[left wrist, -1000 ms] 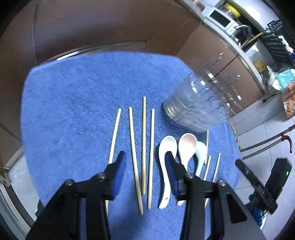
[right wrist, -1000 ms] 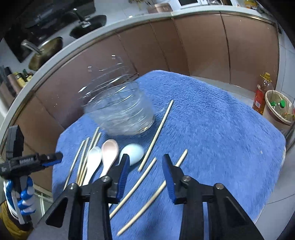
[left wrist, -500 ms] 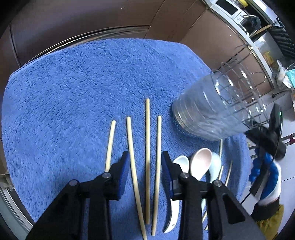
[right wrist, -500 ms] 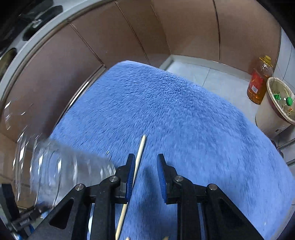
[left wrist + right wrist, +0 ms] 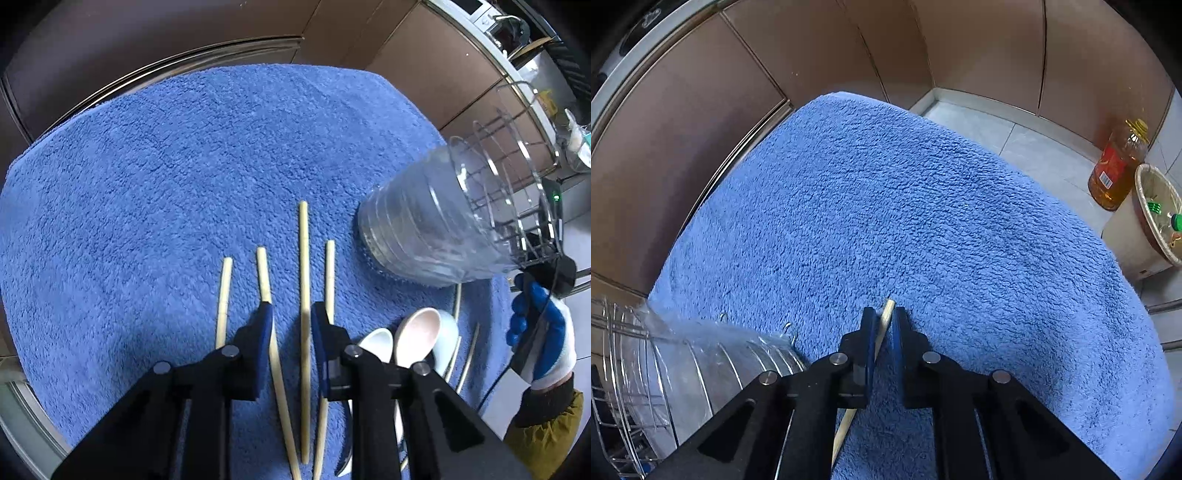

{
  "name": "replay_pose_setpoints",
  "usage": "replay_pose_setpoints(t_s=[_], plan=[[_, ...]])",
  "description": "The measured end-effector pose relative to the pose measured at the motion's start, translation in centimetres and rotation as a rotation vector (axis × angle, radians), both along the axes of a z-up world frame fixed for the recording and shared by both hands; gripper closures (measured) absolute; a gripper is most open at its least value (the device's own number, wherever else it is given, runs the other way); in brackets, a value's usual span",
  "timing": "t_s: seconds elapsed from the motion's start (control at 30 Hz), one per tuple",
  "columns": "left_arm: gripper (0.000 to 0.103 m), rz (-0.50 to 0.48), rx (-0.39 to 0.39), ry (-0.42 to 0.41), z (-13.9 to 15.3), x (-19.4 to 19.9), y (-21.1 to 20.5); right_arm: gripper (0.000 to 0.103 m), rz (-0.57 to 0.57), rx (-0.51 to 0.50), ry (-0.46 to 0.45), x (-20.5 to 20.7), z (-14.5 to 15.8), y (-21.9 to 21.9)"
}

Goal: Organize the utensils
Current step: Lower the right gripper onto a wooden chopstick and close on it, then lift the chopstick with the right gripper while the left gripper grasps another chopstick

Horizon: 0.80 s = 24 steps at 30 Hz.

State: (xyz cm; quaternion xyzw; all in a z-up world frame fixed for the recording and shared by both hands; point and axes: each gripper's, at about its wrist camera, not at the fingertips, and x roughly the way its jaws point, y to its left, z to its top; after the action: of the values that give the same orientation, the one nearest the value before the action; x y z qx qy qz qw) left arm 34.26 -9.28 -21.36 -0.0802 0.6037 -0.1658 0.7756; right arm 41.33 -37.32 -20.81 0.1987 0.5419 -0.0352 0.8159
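Looking along the left gripper, its blue-padded jaws stand partly apart over the blue towel, straddling the longest chopstick without clamping it. A second chopstick runs under the left pad, a third chopstick lies just past the right pad, and a fourth chopstick sits apart at the left. Three ceramic spoons crowd together beside the right finger, with thinner sticks behind them. The clear plastic container, holding a wire rack, stands close ahead on the right. A gloved hand shows at the edge.

In the right wrist view, the right gripper has its jaws drawn narrow around one chopstick, whose tip pokes out past the pads; whether they press it is hard to tell. The container sits just left. An oil bottle and a bin stand on the floor beyond.

Half a second ago both pairs of jaws were wider; the left has closed in over the middle chopstick, and the right has narrowed around its own.
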Motion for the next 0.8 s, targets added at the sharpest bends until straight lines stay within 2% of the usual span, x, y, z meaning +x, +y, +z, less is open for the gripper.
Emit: replay_pose_setpoints(t_s=[0.4, 0.6, 0.8], plan=[[0.084, 0.013, 0.051, 0.048, -1.1, 2.9, -2.1, 0.094, 0.028, -0.011, 0.039, 1.0, -0.3, 0.9], [0.096, 0.031, 0.074, 0.072, -1.5, 5.1, -2.2, 0.095, 0.013, 0.008, 0.026, 0.7, -0.2, 0.6], [0.098, 0.039, 0.071, 0.049, -2.3, 5.1, -1.9, 0.096, -0.02, 0.073, -0.031, -0.7, 0.7, 0.0]])
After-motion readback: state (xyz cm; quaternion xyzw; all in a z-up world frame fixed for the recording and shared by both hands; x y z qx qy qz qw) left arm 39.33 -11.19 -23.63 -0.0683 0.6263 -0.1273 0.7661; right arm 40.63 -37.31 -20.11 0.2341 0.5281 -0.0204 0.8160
